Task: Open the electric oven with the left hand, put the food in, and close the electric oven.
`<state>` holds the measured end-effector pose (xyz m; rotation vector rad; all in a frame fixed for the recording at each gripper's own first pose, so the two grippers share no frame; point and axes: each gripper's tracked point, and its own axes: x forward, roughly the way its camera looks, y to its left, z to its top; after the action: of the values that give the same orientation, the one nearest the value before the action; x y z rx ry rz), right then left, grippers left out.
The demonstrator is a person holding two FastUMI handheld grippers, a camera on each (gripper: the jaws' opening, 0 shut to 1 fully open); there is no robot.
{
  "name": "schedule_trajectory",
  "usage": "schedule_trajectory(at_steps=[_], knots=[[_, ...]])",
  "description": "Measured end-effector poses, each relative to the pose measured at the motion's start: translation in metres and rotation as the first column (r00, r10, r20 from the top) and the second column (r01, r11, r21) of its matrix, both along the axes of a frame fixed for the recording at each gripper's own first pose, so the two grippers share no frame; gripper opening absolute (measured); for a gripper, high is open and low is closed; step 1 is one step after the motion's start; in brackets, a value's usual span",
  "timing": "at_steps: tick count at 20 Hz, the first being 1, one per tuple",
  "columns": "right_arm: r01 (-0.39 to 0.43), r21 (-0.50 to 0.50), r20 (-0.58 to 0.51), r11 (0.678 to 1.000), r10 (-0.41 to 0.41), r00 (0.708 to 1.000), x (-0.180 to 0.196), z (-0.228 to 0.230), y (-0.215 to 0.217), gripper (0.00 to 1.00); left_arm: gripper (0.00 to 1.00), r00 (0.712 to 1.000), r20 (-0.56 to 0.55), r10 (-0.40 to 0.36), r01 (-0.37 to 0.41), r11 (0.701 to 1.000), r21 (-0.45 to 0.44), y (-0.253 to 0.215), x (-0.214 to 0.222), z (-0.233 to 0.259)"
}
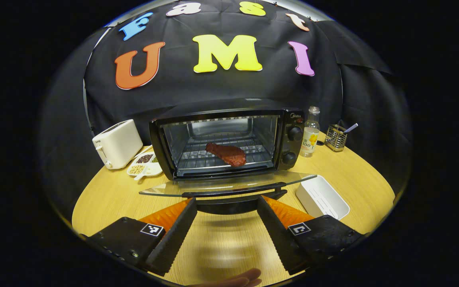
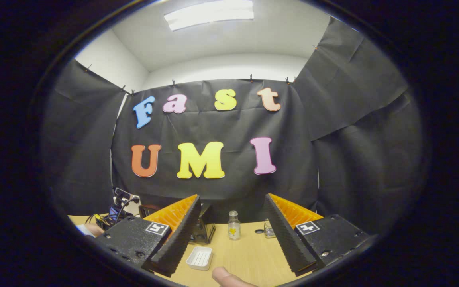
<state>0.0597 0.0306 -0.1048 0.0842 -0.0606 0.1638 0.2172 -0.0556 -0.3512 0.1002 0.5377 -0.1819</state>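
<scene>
Lying on the oven (image 1: 289, 131) rack (door down), food (image 1: 227, 154); both grippers' jaws released

Left gripper view: electric oven (image 1: 229, 139) at centre of worktop (image 1: 106, 199), door (image 1: 229, 185) folded down flat toward the camera. Food (image 1: 226, 154) lies on the rack (image 1: 221, 159) inside. Toaster (image 1: 117, 143) left of oven; divided dish (image 1: 145, 164) just before it. Bottle (image 1: 310, 132) right of oven, utensil holder (image 1: 336, 137) farther right. Tray (image 1: 322, 197) front right, near the door's corner.
</scene>
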Motion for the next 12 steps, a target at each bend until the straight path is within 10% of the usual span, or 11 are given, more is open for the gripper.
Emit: schedule_trajectory(at_steps=[12], knots=[[0.029, -0.044, -0.054, 0.999, -0.031, 0.998, -0.029, -0.008, -0.002, 1.00, 0.97, 0.990, 0.141, 0.011, -0.013, 1.000, 0.010, 0.024, 0.065, 0.040]])
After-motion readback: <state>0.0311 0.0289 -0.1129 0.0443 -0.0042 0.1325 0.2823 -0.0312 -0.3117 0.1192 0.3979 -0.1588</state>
